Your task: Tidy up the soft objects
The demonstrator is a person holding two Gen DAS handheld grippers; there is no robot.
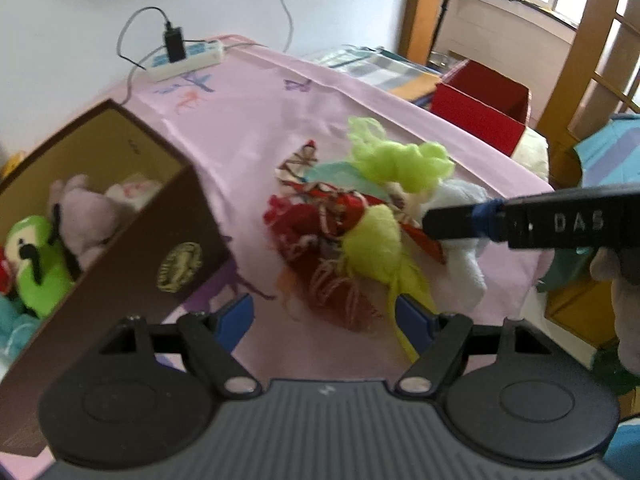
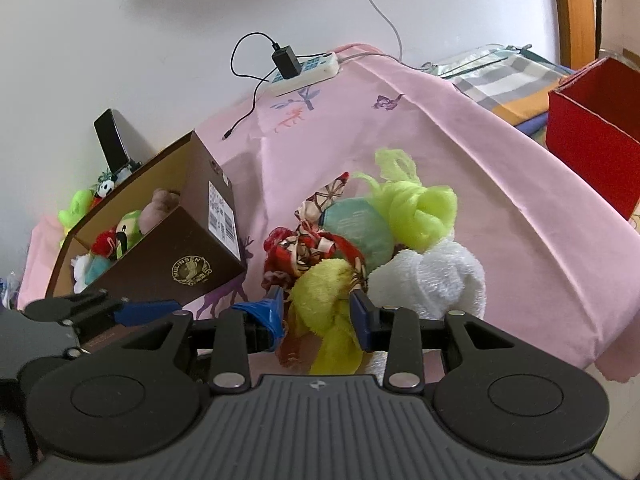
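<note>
A pile of soft things lies on the pink cloth: a yellow-green towel [image 2: 324, 300], a red patterned scarf [image 2: 316, 246], a lime mesh puff [image 2: 416, 208], a teal cloth [image 2: 356, 228] and a white plush [image 2: 432, 276]. My right gripper [image 2: 318, 314] is shut on the yellow-green towel at the pile's near edge. My left gripper [image 1: 324, 316] is open and empty, just in front of the pile [image 1: 352, 232]. The right gripper's finger [image 1: 460, 222] reaches into the pile from the right. A brown box [image 1: 168, 248] holding several plush toys [image 1: 36, 264] stands at the left.
A red box [image 2: 596, 148] stands at the right edge of the table. A white power strip [image 2: 308, 70] with a black charger and cables lies at the back by the wall. A black phone [image 2: 112, 142] leans behind the brown box [image 2: 188, 264]. The table edge drops off at the right.
</note>
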